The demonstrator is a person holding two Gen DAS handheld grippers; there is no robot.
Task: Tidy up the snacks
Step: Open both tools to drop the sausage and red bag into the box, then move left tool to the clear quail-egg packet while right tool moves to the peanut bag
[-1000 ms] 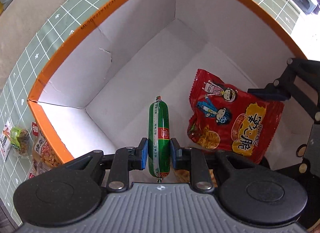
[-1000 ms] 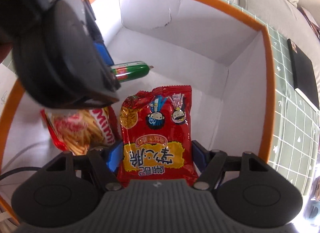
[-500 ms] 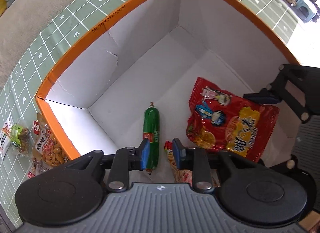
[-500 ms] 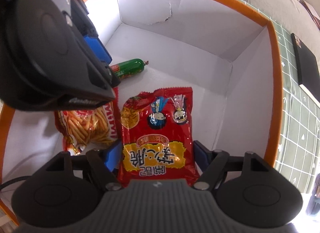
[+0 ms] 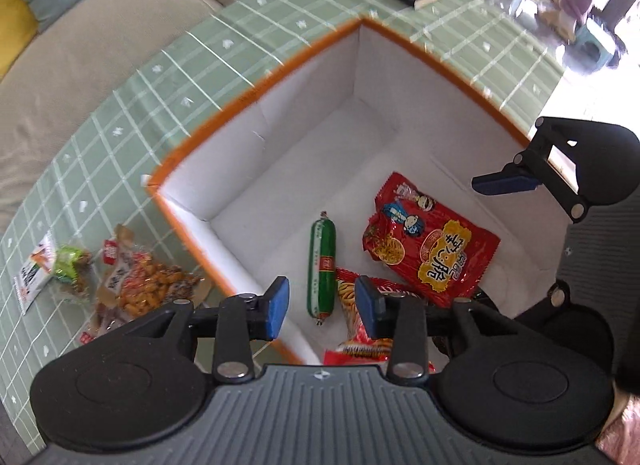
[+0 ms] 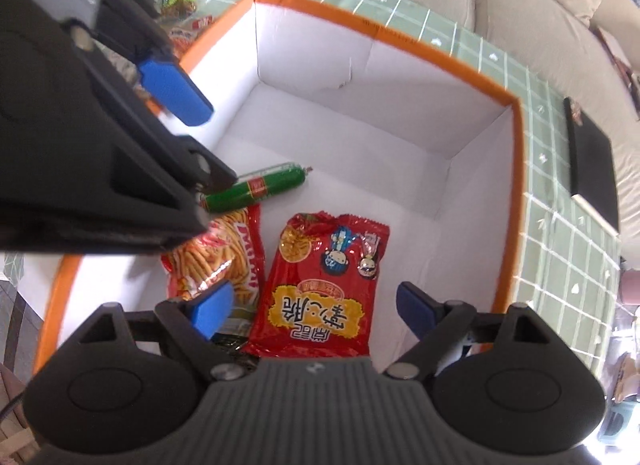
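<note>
The left gripper (image 5: 319, 303) and right gripper (image 6: 308, 315) both hang open, holding nothing. Below, in the box (image 5: 256, 93), lie a stiff, slick green sausage (image 5: 322, 263) and a light, crinkly red bag (image 6: 326, 287), probably best pinched by an edge. Peanut packets (image 5: 140, 291) wait outside on the counter (image 5: 120, 121).

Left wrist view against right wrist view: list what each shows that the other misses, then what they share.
Only the left wrist view shows the peanut bag whole, lying on the green tablecloth outside the box, and the white packet beside the green-wrapped snack.

Only the right wrist view shows the fries bag nearly whole; the left sees only part of it.

Both show the orange-rimmed box, the green sausage, the red noodle snack bag, the black book, and both claws, left claw and right claw, open and empty.
</note>
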